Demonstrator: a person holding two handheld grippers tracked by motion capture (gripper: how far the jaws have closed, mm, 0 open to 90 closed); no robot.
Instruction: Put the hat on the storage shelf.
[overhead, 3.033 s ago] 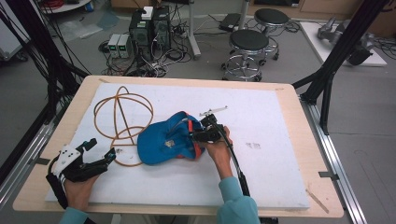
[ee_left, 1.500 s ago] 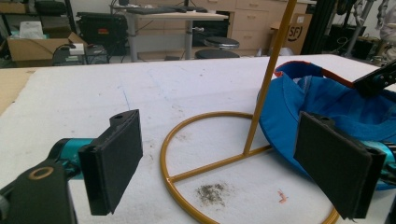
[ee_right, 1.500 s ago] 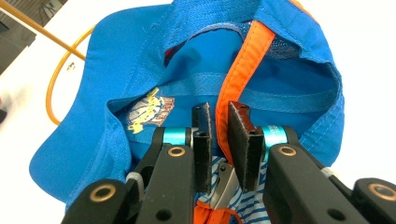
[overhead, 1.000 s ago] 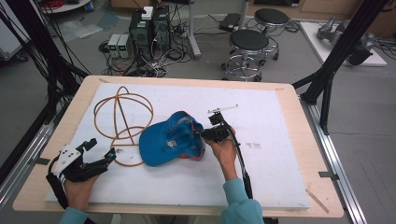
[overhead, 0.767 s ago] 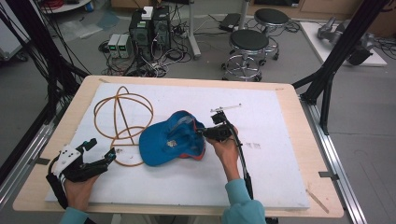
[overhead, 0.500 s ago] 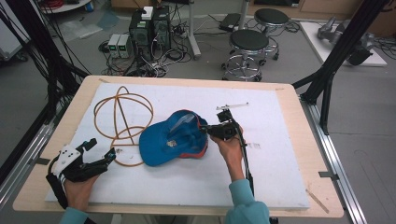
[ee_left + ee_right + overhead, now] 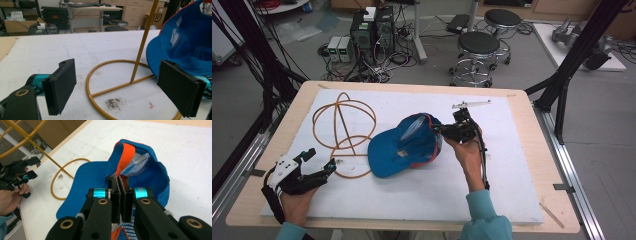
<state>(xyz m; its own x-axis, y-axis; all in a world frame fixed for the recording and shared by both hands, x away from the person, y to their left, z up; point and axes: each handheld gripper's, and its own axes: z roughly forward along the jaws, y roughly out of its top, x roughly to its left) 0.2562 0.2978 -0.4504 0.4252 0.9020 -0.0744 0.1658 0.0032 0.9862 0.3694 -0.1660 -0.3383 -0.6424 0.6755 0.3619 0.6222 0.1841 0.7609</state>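
A blue cap [image 7: 404, 147] with orange trim lies upside down in the middle of the white mat, brim toward the left. My right gripper [image 7: 439, 131] is shut on the cap's rear rim and holds that side raised off the mat. In the right gripper view the jaws [image 7: 121, 178] pinch the orange band of the blue cap [image 7: 95, 177]. My left gripper [image 7: 322, 159] rests at the near left corner, open with nothing between its pads [image 7: 62, 87]. Just beyond it stand the yellow wire stand [image 7: 136, 50] and the cap [image 7: 185, 42].
The yellow wire stand [image 7: 344, 120] stands on the white mat [image 7: 522, 170] left of the cap, its base ring reaching toward the left gripper. A thin pale bar [image 7: 471, 104] lies behind the right gripper. Stools, computers and black frame posts surround the table.
My right hand has risen and drifted right, tipping the cap's rear edge up off the mat while its brim stays down. The left gripper has stayed where it was.
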